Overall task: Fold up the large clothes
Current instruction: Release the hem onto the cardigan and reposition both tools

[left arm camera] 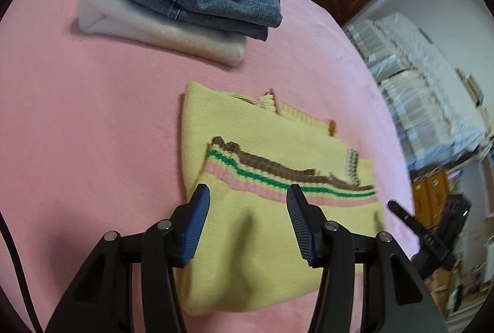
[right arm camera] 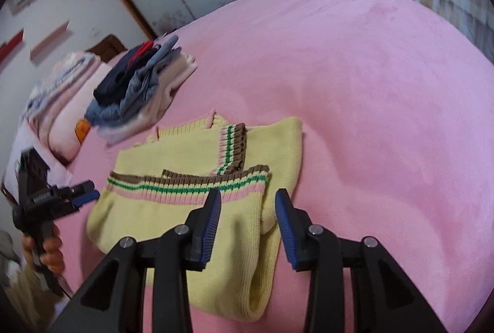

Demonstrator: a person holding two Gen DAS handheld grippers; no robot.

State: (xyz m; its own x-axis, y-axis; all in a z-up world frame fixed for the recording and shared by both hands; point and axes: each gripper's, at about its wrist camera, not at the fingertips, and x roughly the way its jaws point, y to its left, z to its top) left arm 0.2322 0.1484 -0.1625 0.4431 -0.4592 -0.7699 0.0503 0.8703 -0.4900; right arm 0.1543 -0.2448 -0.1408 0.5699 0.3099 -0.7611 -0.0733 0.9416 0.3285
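Nearest our lenses are the 2 tools. Our left tool (left arm camera: pixel 248 194) hangs with its blue pads spread apart, pressing on nothing, above the near edge of the yellow sweater (left arm camera: pixel 271 228). Our right tool (right arm camera: pixel 248 198) is likewise released, its pads apart over the sweater's other near corner, with no cloth pinched between them.

Under both tools spreads the pink bed (left arm camera: pixel 77 132), the largest thing here. The sweater lies folded flat on it directly beneath and ahead of the tools, its brown, green and pink striped hem (left arm camera: pixel 278 175) just beyond the fingertips.

Farther ahead of the left tool, well apart from the sweater, sits a stack of folded clothes (left arm camera: pixel 182 9): 1 pale piece at the bottom, denim above it, a dark garment on top.

A hand (right arm camera: pixel 49 249) grips the left tool's handle.
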